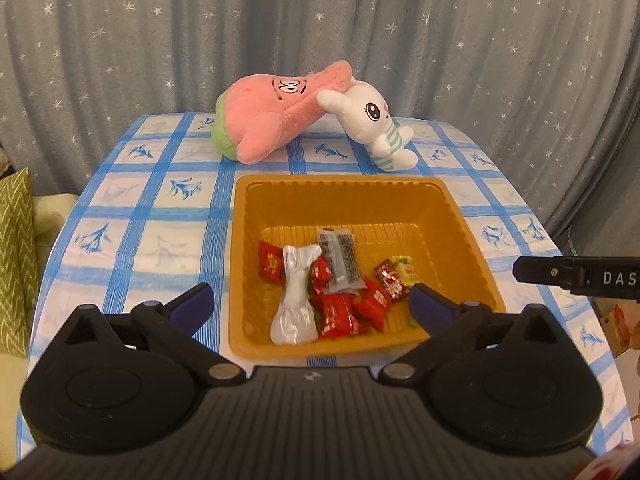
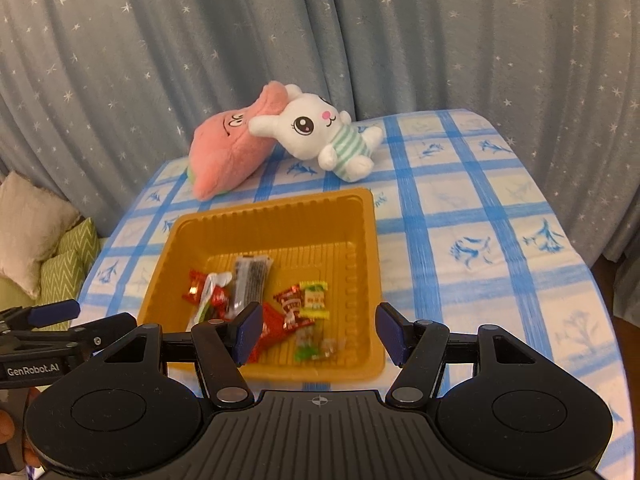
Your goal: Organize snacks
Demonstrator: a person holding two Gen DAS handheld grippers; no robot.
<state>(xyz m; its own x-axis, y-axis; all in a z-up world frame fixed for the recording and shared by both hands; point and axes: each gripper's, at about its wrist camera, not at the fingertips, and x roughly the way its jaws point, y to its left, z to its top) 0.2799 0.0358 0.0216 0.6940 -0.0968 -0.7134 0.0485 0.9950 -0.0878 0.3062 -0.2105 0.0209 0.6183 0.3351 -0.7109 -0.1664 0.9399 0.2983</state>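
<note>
Both claws are empty. Left claw point(image 1: 310, 306) at the bottom of its picture has its blue fingers point(image 1: 192, 304) spread very wide, with nothing between them. Right claw point(image 2: 318, 334) at the bottom of its picture is open about halfway and holds nothing too. Just past the claws sits a yellow tray point(image 1: 352, 196) on the table point(image 1: 160, 240), which has a blue and white checked cloth. Snacks point(image 1: 340, 308) lie in the near part of the tray: red packs, a white pack, a grey pack and a small yellow candy. Higher in the picture, behind the tray, a pink plush toy point(image 1: 272, 116) lies touching a white bunny toy point(image 1: 372, 120).
</note>
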